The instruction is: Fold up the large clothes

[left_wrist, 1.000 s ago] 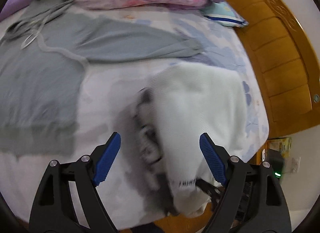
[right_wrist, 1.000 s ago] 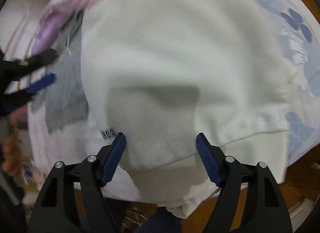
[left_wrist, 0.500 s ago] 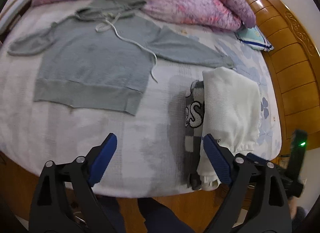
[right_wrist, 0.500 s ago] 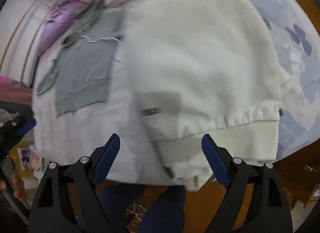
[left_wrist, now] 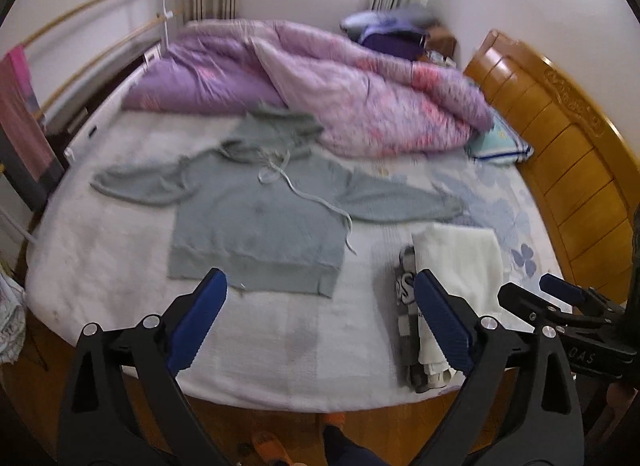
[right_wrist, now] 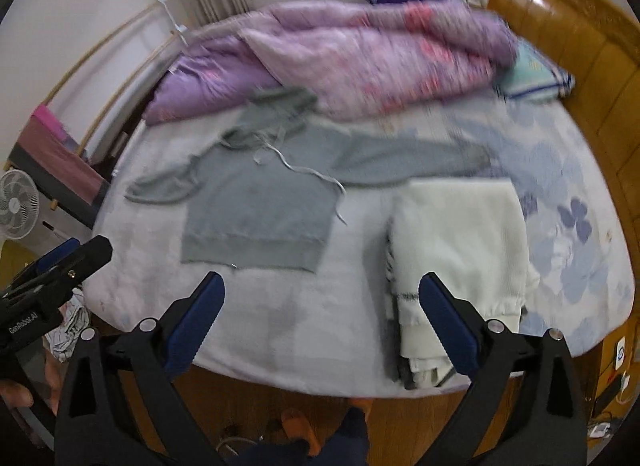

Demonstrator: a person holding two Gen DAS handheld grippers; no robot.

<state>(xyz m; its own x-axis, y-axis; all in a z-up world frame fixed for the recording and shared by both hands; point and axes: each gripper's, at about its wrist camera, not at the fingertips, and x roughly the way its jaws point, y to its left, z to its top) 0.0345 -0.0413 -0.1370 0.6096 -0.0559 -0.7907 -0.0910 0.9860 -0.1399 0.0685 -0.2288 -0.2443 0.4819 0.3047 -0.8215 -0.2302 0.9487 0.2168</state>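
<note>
both tongs, left (left_wrist: 320, 316) and right (right_wrist: 322, 318), angled downward, jaws opening, nothing between

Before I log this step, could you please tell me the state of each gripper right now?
Left gripper: jaws opening wide, nothing between them, above the bed.
Right gripper: jaws opening wide, nothing held, clear of the folded white garment.

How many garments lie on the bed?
2 for certain: a grey-green drawstring hoodie spread flat mid-bed, and a folded cream knit sweater near the foot edge; dark patterned fabric beneath it may be another.
</note>
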